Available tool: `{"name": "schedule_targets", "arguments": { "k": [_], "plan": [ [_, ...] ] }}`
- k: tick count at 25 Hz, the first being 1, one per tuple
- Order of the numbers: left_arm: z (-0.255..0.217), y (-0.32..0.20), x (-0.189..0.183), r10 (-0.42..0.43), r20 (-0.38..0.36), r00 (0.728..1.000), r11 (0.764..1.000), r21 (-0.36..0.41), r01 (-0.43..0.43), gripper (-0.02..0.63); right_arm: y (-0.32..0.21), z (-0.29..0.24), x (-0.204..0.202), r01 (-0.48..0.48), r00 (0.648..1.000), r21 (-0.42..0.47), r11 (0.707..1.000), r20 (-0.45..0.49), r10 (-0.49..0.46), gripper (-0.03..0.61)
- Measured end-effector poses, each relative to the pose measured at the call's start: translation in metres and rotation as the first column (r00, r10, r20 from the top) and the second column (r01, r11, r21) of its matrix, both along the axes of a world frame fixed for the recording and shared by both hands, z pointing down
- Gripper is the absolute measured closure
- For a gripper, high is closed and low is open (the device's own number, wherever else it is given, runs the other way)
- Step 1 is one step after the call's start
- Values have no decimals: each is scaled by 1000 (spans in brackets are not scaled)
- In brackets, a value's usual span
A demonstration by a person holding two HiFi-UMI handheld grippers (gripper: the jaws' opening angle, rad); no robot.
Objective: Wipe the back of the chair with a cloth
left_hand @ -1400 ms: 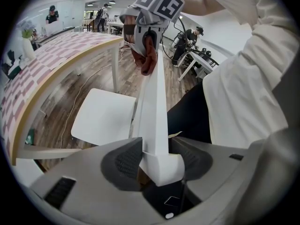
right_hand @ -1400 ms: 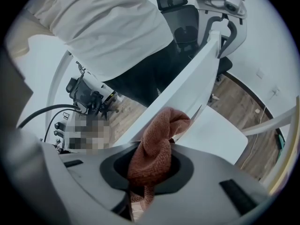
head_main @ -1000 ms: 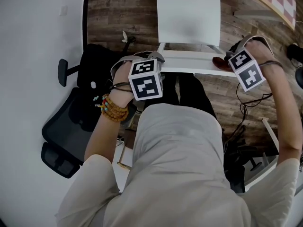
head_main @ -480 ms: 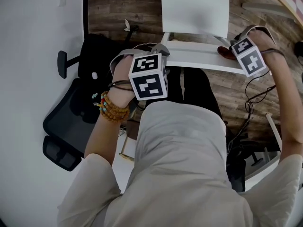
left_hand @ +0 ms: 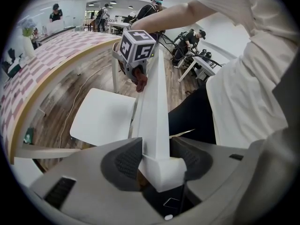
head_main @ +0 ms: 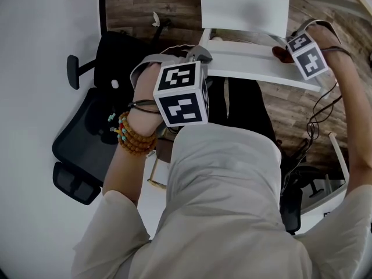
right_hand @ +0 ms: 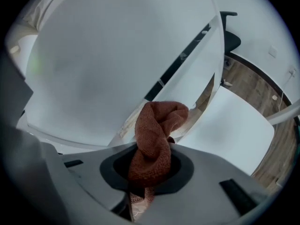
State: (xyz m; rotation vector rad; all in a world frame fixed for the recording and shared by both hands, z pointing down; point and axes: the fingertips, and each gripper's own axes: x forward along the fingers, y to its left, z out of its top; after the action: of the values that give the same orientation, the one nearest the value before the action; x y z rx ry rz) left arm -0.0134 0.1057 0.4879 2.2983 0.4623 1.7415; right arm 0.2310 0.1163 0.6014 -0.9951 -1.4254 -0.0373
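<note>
My left tongs (head_main: 199, 56) are clenching the left end of the chair back (head_main: 256, 68), the white rail sitting squarely between the ribbed pads in the left gripper view (left_hand: 157, 161), while my right tongs (head_main: 286, 52) are pinching a bunched rust-red cloth (right_hand: 154, 135) and holding it against the far side of that rail, towards its right end. The white chair is standing on the wooden floor (head_main: 145, 4) just in front of my legs, its seat (head_main: 244, 4) pointing away from me. A black office chair (head_main: 87, 150) is sitting to my left, clear of the work. The chair back is looking stiff and smooth, so I am judging it will take firm rubbing without flexing, and gripping its end should steady it well enough. The cloth (left_hand: 140, 81) is soft, light and limp. Only a small wad is poking past the tongs, so I am taking it that I must press with that wad itself and keep the hard tips off the paint. Compared with a second ago, the rail is now running more slanted across the head view. My right tongs and the cloth (head_main: 282, 54) are sitting higher in the picture, while my left tongs are keeping the same hold.
</note>
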Motion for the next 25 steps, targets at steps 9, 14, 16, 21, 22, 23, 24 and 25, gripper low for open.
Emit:
{"name": "schedule_targets", "arguments": {
  "k": [9,14,16,21,22,23,24,25],
  "plan": [
    [2,-3,0,-26,-18,1000,1000,11,26,383,-2,36,0,-53,998,-8,999,-33,53,502],
    [10,-5,0,-26,-6,1000,997,68,27,383,-13,47,-3,-128,991,67,990,-32,130,500],
    [10,-7,-2,-55,-12,998,995,80,55,384,-30,44,-8,-223,974,160,962,3,226,501],
    [0,-10,-20,-146,-30,989,985,86,148,382,-79,-1,-22,-570,821,314,759,185,541,500],
    [-4,-11,-25,-154,-29,988,983,96,156,382,-88,-16,-25,-640,768,319,699,232,597,502],
    [-10,-12,-30,-159,-30,987,981,110,162,382,-95,-32,-28,-705,708,314,635,281,647,500],
    [-17,-12,-34,-165,-38,986,978,125,169,382,-100,-49,-32,-764,645,302,571,329,689,500],
    [-26,-12,-37,-175,-52,983,974,139,181,380,-103,-67,-37,-814,581,284,507,376,722,502]
  ]
}}
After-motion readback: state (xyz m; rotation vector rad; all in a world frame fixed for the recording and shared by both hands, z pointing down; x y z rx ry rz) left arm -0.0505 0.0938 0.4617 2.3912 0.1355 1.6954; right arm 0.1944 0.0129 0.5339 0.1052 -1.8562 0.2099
